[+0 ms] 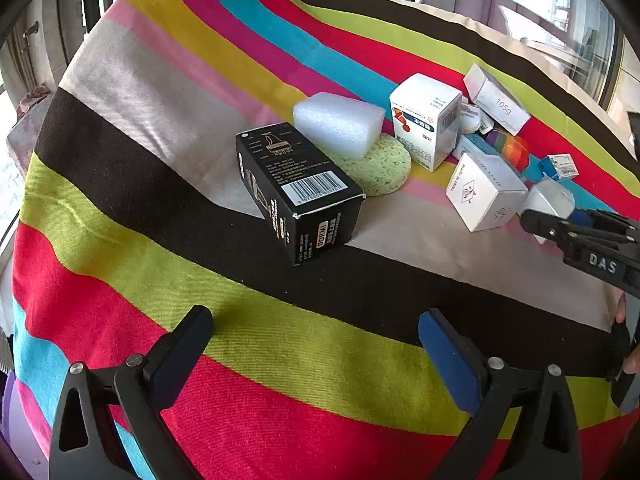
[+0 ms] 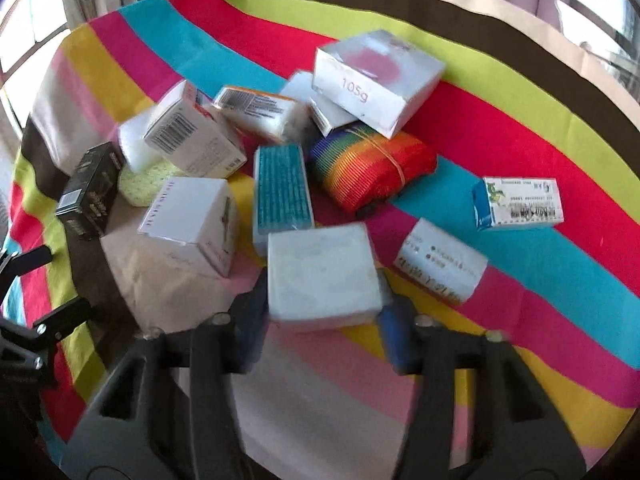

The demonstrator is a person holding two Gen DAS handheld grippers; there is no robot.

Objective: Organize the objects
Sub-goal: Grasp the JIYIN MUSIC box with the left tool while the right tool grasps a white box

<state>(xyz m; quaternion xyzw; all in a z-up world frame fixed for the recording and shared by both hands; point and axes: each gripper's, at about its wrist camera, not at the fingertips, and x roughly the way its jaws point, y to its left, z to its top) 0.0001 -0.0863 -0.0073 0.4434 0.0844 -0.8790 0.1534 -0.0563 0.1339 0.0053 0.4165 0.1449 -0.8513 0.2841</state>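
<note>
Your right gripper (image 2: 324, 312) has its jaws pressed against the two sides of a pale white block (image 2: 323, 276); the view there is smeared, so the block's lower edge and any print on it are hard to read. Your left gripper (image 1: 316, 344) hangs with its jaws spread wide and nothing between them, over bare striped cloth (image 1: 248, 344).

Just ahead of the held block lies a teal textured pack (image 2: 282, 194), to its left a white cube box (image 2: 188, 222), to its right a small white labelled box (image 2: 442, 262). Beyond the teal pack sits a rainbow strap roll (image 2: 370, 170), and on top of it leans a flat box marked 105g (image 2: 376, 82), which hides part of another white box beneath. Further right, apart from the pile, stands a blue-and-white carton (image 2: 518, 202).

Ahead of your left gripper stands one black box (image 1: 298, 190), touching one green sponge (image 1: 380, 166), with one white foam piece (image 1: 338, 122) resting on the sponge.

How many white boxes lie in the pile is unclear, because they overlap. Open cloth lies between your left gripper and the black box. The cloth's far edge drops off behind the pile.
</note>
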